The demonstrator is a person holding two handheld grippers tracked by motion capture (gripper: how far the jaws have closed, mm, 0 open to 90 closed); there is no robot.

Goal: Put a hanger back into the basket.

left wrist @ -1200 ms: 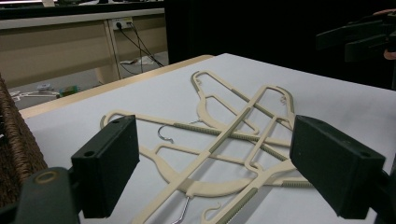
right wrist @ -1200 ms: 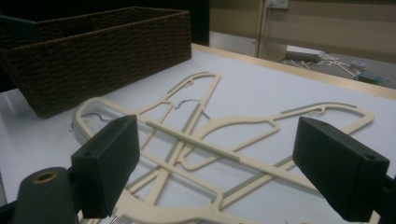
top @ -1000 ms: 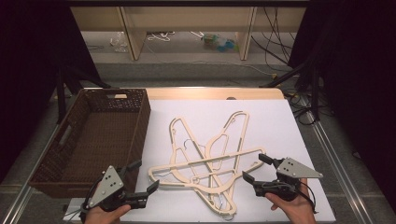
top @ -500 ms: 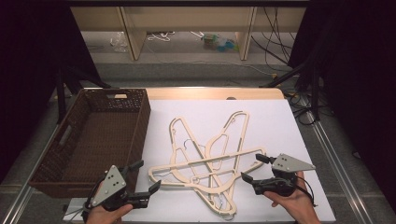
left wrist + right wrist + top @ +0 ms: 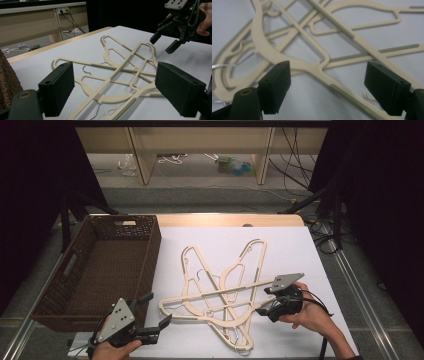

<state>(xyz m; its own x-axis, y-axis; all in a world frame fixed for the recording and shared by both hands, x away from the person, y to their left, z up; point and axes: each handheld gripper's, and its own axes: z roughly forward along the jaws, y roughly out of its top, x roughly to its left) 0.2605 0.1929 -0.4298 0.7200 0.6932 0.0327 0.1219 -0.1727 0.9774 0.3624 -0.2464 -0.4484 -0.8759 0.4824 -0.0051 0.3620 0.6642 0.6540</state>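
The pile of cream hangers (image 5: 220,290) lies mid-desk; the right gripper (image 5: 263,308), jaws just narrowed slightly yet wide, nothing clamped, fronts its right-edge arm, nearer than the open left gripper (image 5: 156,326)

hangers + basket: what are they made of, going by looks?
Hangers: probably moulded plastic, matte cream, uniform colour, with ribbed grey-green non-slip strips that could be rubber. Their hooks look like thin bright metal wire. Basket: dark brown woven wicker or rattan, possibly synthetic; the weave texture shows on its walls, with a cut-out handle on the side.
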